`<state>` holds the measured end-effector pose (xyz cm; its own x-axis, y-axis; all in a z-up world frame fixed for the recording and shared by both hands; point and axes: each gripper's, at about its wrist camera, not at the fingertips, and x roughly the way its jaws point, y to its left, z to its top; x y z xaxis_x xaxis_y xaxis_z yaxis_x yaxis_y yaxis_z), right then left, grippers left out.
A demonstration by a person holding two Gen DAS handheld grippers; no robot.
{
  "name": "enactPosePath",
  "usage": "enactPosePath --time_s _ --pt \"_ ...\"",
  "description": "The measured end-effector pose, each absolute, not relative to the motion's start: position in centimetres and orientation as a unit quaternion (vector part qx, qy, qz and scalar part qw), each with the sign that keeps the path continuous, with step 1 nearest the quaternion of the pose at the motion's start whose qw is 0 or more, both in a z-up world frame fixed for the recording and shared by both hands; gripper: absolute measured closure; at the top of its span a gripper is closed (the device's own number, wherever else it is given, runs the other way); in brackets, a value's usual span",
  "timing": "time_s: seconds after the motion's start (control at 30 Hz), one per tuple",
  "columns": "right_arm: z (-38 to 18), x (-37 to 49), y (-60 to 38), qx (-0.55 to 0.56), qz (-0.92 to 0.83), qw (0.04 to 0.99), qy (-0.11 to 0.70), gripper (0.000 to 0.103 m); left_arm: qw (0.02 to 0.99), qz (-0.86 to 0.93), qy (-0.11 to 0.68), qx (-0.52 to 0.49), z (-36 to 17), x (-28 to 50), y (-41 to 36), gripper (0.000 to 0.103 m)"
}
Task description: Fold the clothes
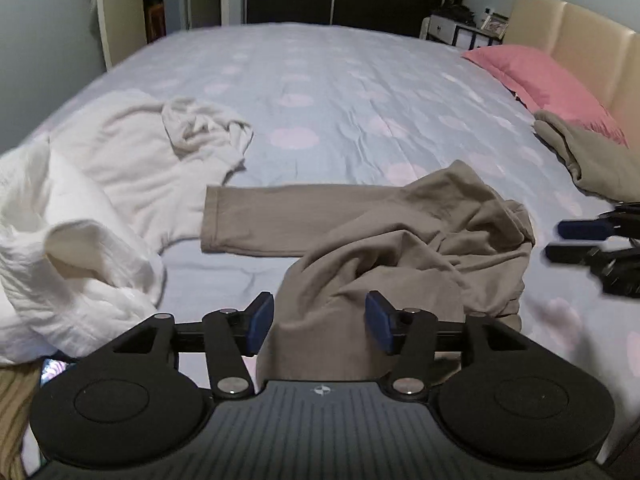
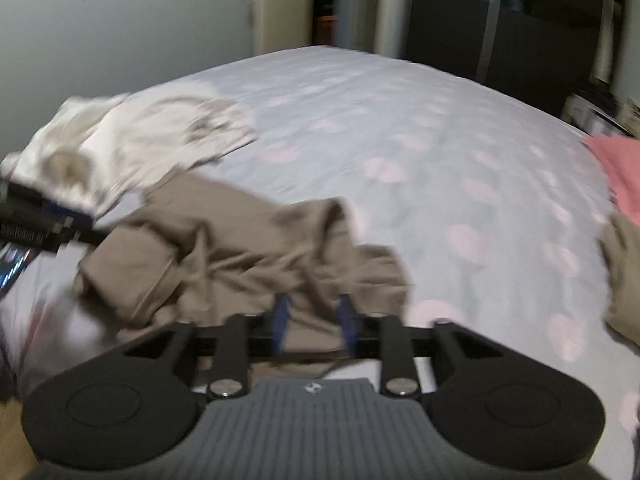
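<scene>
The limp, light taupe garment (image 1: 400,236) is straddled by the wide-spread left gripper (image 1: 319,322), while the right gripper (image 2: 313,322), narrower and empty, is best sent to the flat sleeve cuff (image 1: 214,216) at nine o'clock.

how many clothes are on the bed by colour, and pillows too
Taupe garments: 2, the crumpled top between the grippers and a folded piece by the pillow
White or cream garments: 2, a cream top and a white crinkled one
Pink pillow: 1
Total: 5
</scene>
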<state>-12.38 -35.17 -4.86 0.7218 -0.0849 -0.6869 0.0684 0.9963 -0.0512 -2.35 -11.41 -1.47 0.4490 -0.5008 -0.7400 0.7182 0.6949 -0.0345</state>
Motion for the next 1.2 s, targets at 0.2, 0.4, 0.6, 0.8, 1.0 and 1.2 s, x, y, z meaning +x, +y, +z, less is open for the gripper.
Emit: enactPosePath --time_s 0.2,0.4,0.6,0.8,1.0,1.2 --pt "-6.5 -11.1 -32.3 -0.048 0.039 0.915 0.398 0.044 0.804 -0.421 0.375 0.189 -2.7 -4.4 -12.3 0.041" --pt "-8.4 -9.5 -31.5 -0.077 0.036 0.903 0.421 0.041 0.797 -0.408 0.385 0.223 -5.5 -3.8 -13.9 0.041" --pt "-8.3 -9.0 -32.0 -0.065 0.018 0.9 0.431 0.084 0.802 -0.406 0.39 0.202 -5.4 -3.0 -13.8 0.084" --pt "-6.0 -9.1 -32.7 -0.068 -0.016 0.918 0.391 0.093 0.824 -0.397 0.363 0.177 -3.1 -3.2 -13.3 0.098" --pt "-1.8 -10.9 -33.1 -0.088 -0.07 0.939 0.325 0.094 0.846 -0.392 0.329 0.149 -0.4 -3.4 -12.9 0.101" --pt "2.5 -13.8 -34.1 -0.096 -0.133 0.951 0.261 0.094 0.866 -0.388 0.293 0.117 2.6 -3.8 -12.1 0.103"
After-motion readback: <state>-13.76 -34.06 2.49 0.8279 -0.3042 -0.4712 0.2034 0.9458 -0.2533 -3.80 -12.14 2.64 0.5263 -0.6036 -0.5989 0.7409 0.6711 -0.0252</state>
